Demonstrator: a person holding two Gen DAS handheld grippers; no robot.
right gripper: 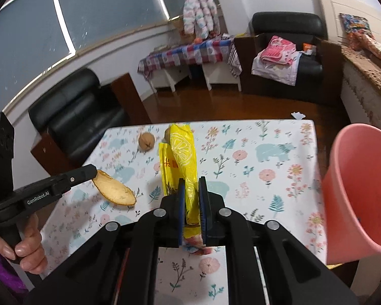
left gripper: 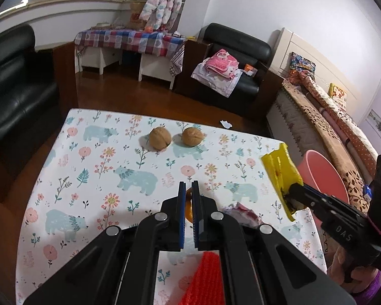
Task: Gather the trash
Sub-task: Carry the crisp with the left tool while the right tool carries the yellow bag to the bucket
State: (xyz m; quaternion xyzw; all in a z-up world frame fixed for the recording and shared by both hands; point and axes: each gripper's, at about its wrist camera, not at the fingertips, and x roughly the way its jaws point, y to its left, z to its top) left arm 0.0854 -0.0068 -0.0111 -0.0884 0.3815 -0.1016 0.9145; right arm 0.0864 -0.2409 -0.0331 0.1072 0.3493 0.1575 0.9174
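Yellow wrapper (right gripper: pixel 184 162): judged light, thin and limp, a crinkly film likely to slip or fold under its own length. It is pinched near its lower end between the right gripper (right gripper: pixel 191 178) fingers, which are drawn narrow onto the film. A hold nearer the middle would probably flap less, but the present end grip looks adequate for so light a piece. The wrapper is carried above the table (right gripper: pixel 279 178), standing up and forward from the fingers, with the pink bin (right gripper: pixel 363 190) off the table's right edge and apart from it.

Appearance: bright yellow, a lemon-slice print on one panel, red lettering on the other, creased along its length, torn open at the gripped end.

Peel (right gripper: pixel 115 189): a dry, curved orange-tan strip, judged light and brittle. It is gripped by one tip in the left gripper (left gripper: pixel 188 185), fingers almost together, and held over the table.

Left on the table: two walnuts (left gripper: pixel 160 138) near the far edge, a crumpled red-and-white wrapper (left gripper: pixel 241 214) and a red mesh piece (left gripper: pixel 205 277) close under the left gripper. Both are soft scraps, probably best pinched at a raised fold.
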